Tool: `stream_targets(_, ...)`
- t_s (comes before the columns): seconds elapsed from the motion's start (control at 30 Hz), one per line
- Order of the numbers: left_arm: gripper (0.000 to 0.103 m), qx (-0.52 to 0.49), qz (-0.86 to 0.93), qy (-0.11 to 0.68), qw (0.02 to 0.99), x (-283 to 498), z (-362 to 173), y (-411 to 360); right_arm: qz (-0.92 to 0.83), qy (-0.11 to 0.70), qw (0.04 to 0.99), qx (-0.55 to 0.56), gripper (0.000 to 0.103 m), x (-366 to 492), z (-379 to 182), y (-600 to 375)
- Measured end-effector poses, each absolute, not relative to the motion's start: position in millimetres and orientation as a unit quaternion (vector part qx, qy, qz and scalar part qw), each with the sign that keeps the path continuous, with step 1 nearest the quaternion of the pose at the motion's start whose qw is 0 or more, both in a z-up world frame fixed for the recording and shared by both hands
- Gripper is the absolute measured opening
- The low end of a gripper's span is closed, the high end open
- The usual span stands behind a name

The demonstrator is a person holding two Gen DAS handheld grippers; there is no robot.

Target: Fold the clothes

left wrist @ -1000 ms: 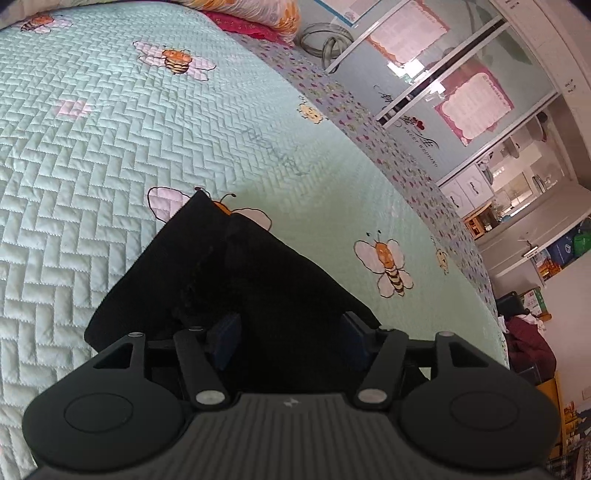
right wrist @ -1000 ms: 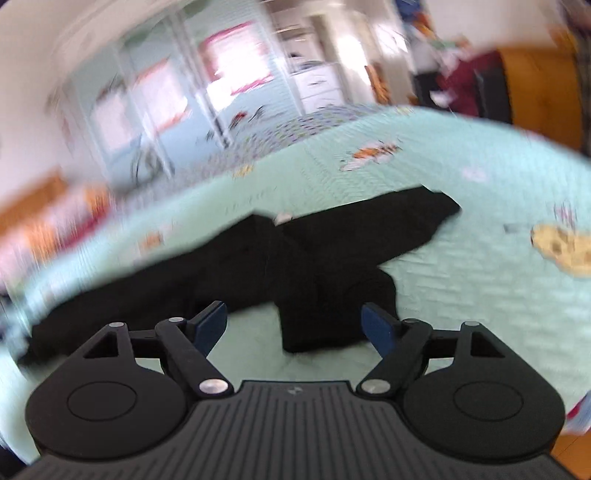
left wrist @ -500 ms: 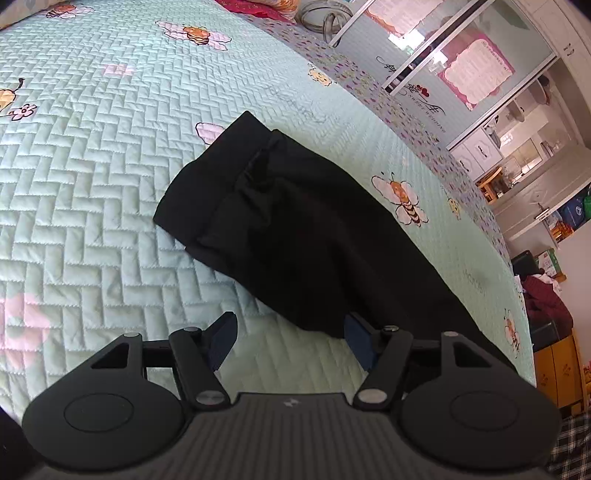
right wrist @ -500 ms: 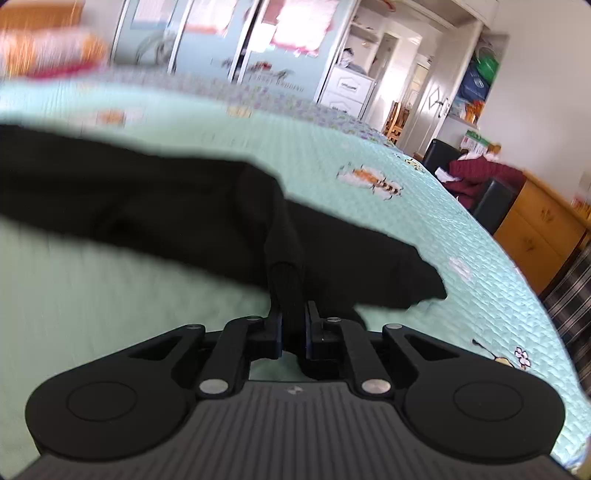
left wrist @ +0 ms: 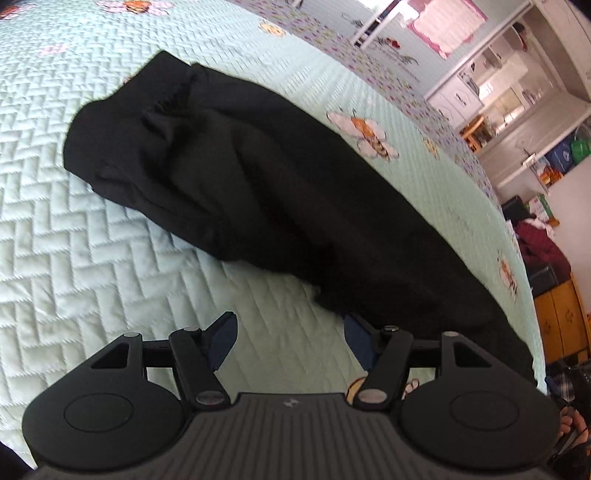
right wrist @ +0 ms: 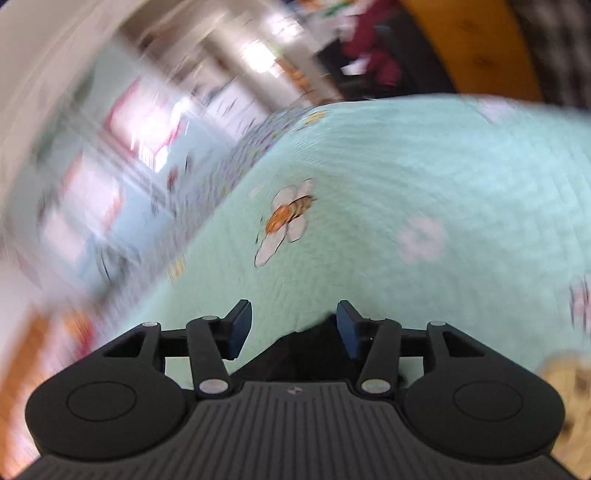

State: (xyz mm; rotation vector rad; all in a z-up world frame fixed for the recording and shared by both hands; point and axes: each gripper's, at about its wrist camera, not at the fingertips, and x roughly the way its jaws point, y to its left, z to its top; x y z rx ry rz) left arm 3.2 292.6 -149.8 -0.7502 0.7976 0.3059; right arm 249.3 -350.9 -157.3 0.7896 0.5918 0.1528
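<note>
A bed is being covered by a pale green quilted bedspread (left wrist: 92, 258) stitched in a zigzag pattern. Bees (left wrist: 364, 134) and small pink flowers (left wrist: 53, 48) are being shown on it, and a purple flowered border (left wrist: 373, 70) is running along its far edge. Beyond the bed, glass doors with pink posters (left wrist: 447, 22) are being seen. A wooden cabinet (left wrist: 561, 321) is standing at the right, with dark red clothing (left wrist: 541, 247) lying near it.

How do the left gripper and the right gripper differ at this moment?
The left gripper hangs open over bare quilt, beside the black garment. The right gripper is opening, with black cloth low between its fingers, untouched. Both have blue pads.
</note>
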Motion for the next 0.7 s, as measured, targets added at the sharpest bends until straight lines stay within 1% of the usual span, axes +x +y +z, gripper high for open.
stream_targets(0.17, 0.067, -0.343, 0.128, 0.387, 0.847, 16.3, -152.4, 284.3, 0.074, 0.277, 0.866, 0.409, 0.054, 192.7, -200.0, -348.4)
stream_targets(0.23, 0.067, -0.341, 0.124, 0.386, 0.848, 19.4, -151.5, 280.7, 0.075, 0.287, 0.857, 0.421, 0.058, 188.6, -212.7, -344.9)
stream_targets(0.33, 0.067, -0.341, 0.121, 0.386, 0.848, 17.5, -152.8, 274.7, 0.077, 0.288, 0.842, 0.449, 0.058, 201.5, -224.5, -342.3)
stream_targets(0.4, 0.067, -0.342, 0.123, 0.389, 0.847, 13.9, -154.4, 272.1, 0.082, 0.282, 0.829, 0.476, 0.063, 215.0, -230.5, -342.5)
stream_targets(0.6, 0.067, -0.344, 0.141, 0.392, 0.841, 4.2, -155.4, 272.6, 0.075, 0.286, 0.824, 0.484, 0.063, 250.4, -234.6, -329.4)
stream_targets(0.63, 0.067, -0.344, 0.143, 0.392, 0.841, 3.3, -155.1, 273.4, 0.073, 0.287, 0.826, 0.48, 0.062, 253.3, -233.9, -327.3)
stream_targets(0.67, 0.067, -0.345, 0.145, 0.391, 0.841, 2.6, -154.4, 273.8, 0.069, 0.291, 0.827, 0.476, 0.052, 255.2, -232.7, -326.6)
stream_targets(0.7, 0.067, -0.345, 0.147, 0.39, 0.841, 2.0, -153.7, 274.1, 0.064, 0.298, 0.827, 0.472, 0.04, 255.9, -230.9, -327.4)
